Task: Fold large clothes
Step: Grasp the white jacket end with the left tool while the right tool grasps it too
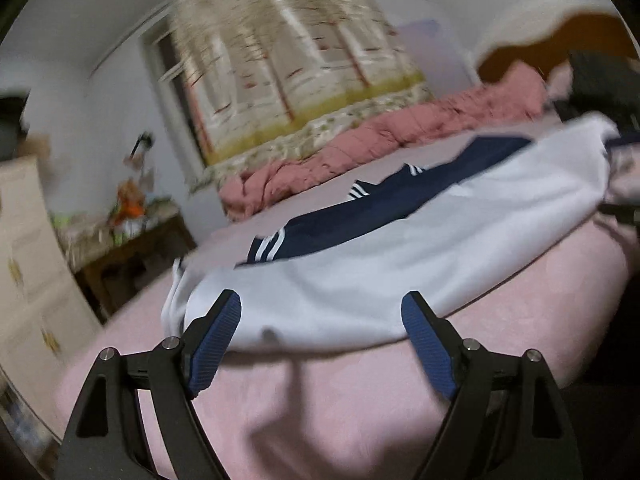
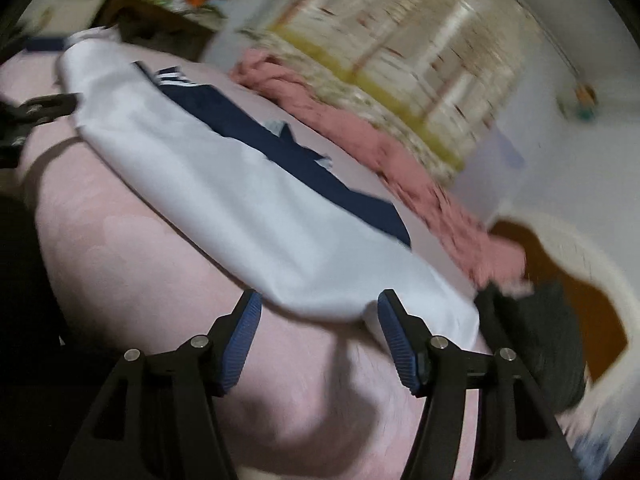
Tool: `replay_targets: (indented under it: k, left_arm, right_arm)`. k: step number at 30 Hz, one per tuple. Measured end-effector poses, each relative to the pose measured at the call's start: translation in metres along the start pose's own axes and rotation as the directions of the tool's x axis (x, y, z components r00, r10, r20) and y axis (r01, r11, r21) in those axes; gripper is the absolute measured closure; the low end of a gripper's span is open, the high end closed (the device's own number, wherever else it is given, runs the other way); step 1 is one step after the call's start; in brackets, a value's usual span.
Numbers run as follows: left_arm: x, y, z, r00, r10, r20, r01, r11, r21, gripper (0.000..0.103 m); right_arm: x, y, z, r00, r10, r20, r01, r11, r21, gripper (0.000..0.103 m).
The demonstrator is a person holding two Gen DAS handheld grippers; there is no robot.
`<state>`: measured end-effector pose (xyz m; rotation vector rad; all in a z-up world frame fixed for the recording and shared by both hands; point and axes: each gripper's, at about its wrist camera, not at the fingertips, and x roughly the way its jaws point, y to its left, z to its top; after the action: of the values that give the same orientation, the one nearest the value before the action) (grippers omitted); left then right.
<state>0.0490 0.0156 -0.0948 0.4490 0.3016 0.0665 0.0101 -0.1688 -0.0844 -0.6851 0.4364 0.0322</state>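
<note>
A white and navy garment (image 1: 380, 248) with white stripes lies folded lengthwise on the pink bed sheet (image 1: 320, 400). My left gripper (image 1: 320, 312) is open and empty, its blue pads on either side of the garment's near white edge, just above the sheet. In the right wrist view the same garment (image 2: 240, 200) stretches from upper left to lower right. My right gripper (image 2: 320, 308) is open and empty at the garment's near end. The other gripper (image 2: 44, 108) shows at the far left edge.
A pink quilt (image 1: 380, 136) lies bunched along the bed's far side under a curtained window (image 1: 288, 60). A cream dresser (image 1: 28, 260) and a cluttered wooden table (image 1: 128, 236) stand on the left. A dark garment (image 2: 540, 340) lies by the headboard (image 2: 580, 292).
</note>
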Motion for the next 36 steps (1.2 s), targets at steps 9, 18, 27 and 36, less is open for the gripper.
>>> replay_targets:
  k: [9, 18, 27, 36]
  left_arm:
    - [0.02, -0.018, 0.013, 0.965, -0.199, -0.173, 0.222, 0.966, 0.13, 0.021]
    - [0.054, 0.003, 0.009, 0.974, -0.079, -0.21, 0.098, 0.992, 0.08, 0.018]
    - [0.055, 0.021, -0.002, 0.983, -0.01, -0.184, 0.015, 1.0, 0.025, 0.023]
    - [0.054, 0.038, 0.038, 0.998, 0.004, -0.056, -0.01, 0.993, -0.118, 0.081]
  right_arm:
    - [0.028, 0.005, 0.016, 0.989, 0.118, -0.087, -0.13, 0.981, -0.147, 0.04]
    - [0.033, -0.015, 0.008, 0.995, 0.061, -0.075, -0.063, 0.998, -0.029, 0.04]
    - [0.039, -0.04, -0.021, 0.983, -0.121, -0.136, 0.119, 0.993, -0.021, 0.04]
    - [0.038, -0.09, -0.017, 0.998, -0.058, -0.029, 0.064, 0.963, 0.264, 0.084]
